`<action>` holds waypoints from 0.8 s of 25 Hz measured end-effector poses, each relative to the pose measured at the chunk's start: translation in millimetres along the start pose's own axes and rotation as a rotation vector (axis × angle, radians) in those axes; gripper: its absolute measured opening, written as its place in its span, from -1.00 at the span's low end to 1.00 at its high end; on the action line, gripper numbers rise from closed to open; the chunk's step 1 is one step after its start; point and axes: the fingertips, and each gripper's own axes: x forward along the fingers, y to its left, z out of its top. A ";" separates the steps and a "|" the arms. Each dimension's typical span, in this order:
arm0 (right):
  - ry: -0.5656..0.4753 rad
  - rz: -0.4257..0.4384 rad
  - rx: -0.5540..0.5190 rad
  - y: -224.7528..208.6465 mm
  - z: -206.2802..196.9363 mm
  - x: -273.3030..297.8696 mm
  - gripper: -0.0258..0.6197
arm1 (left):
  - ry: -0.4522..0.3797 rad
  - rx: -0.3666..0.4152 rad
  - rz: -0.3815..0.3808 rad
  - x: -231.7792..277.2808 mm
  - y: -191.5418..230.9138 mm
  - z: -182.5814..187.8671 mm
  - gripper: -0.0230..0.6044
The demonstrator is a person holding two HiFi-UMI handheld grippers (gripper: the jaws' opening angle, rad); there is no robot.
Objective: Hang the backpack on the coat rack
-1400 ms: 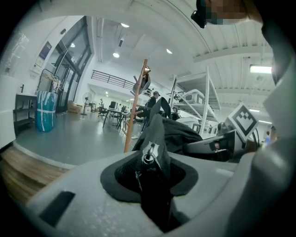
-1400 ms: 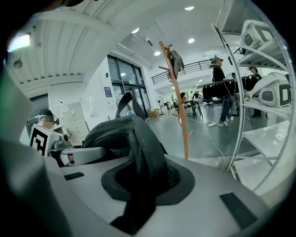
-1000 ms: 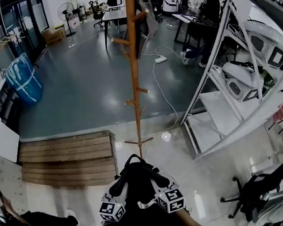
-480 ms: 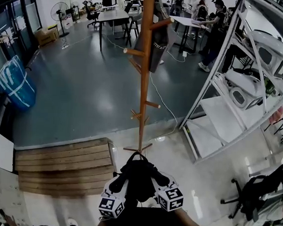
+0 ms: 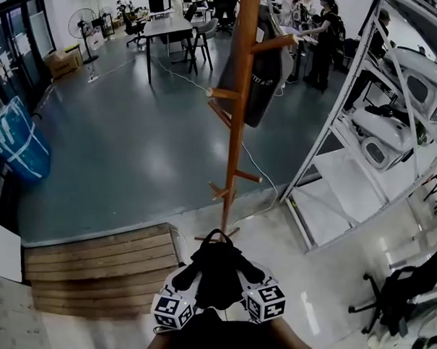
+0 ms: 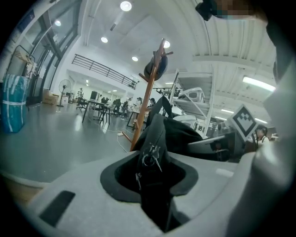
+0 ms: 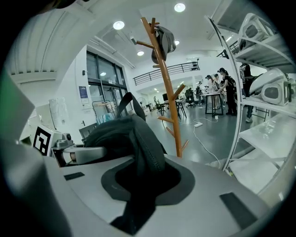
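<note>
Backpack (image 5: 216, 273), black: fabric pinched in the jaws of left gripper (image 6: 152, 183) and right gripper (image 7: 138, 183), held low near the coat rack (image 5: 237, 127) base; approach stage, lifting onto a peg not yet done.
</note>
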 end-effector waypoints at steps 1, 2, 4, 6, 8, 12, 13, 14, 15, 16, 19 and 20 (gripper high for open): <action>0.001 -0.006 0.004 -0.8 0.8 5.9 -0.73 | 0.004 -0.001 -0.009 4.6 5.7 0.4 -0.57; 0.001 -0.012 0.007 -1.6 2.0 11.9 -0.73 | 0.008 -0.003 -0.018 9.1 11.5 1.1 -0.57; -0.001 -0.026 0.013 -4.1 4.7 23.3 -0.73 | 0.012 -0.005 -0.035 18.6 21.6 2.8 -0.57; -0.003 -0.041 0.020 -8.1 7.3 33.5 -0.73 | 0.015 -0.007 -0.049 28.6 30.1 4.5 -0.57; -0.006 -0.056 0.028 -13.5 9.9 43.8 -0.73 | 0.020 -0.007 -0.062 40.0 38.3 6.5 -0.57; -0.005 -0.088 0.049 -28.0 14.6 62.3 -0.73 | 0.032 -0.002 -0.094 66.4 51.4 9.8 -0.57; -0.004 -0.096 0.052 -30.9 15.7 67.2 -0.73 | 0.034 -0.004 -0.100 72.2 55.0 10.3 -0.57; -0.003 -0.102 0.053 -33.3 16.6 72.2 -0.73 | 0.035 -0.006 -0.105 77.5 58.9 10.4 -0.57; -0.001 -0.107 0.053 -35.4 17.3 77.0 -0.73 | 0.036 -0.011 -0.109 82.4 62.8 10.0 -0.57; 0.001 -0.112 0.053 -37.4 18.0 81.6 -0.73 | 0.037 -0.016 -0.112 87.1 66.5 9.5 -0.57; 0.005 -0.129 0.053 -43.8 20.1 95.1 -0.73 | 0.044 -0.028 -0.124 101.7 76.6 8.3 -0.57; 0.007 -0.136 0.054 -46.7 20.2 99.4 -0.73 | 0.046 -0.031 -0.128 107.0 79.5 7.9 -0.57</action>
